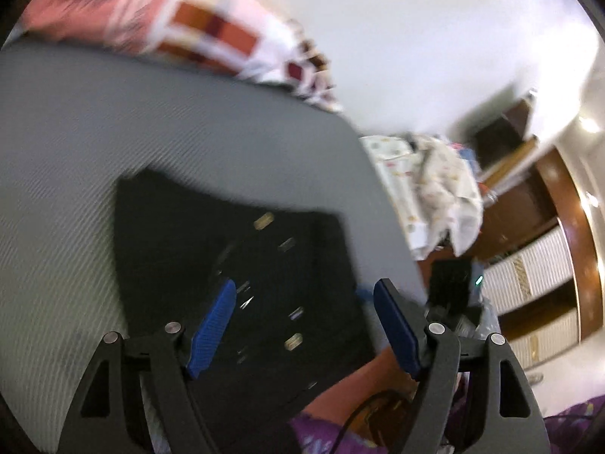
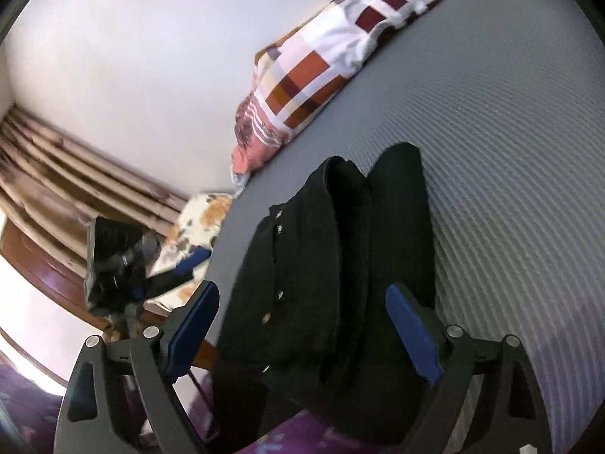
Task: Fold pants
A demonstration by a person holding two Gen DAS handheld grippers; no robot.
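Black pants [image 2: 332, 265] lie folded at the grey mattress [image 2: 510, 151] near edge. Left gripper [image 1: 302, 295] and right gripper [image 2: 302, 302] gape wide, empty. No legible labels.

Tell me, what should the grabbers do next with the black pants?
Probably lower the open right gripper onto the black buttoned pants and pinch the near edge: they lie bunched in uneven layers on the grey ribbed mattress, and neither gripper holds anything.

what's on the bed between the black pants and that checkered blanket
Nothing: in the right wrist view, only bare grey mattress separates the black pants from the checkered blanket.
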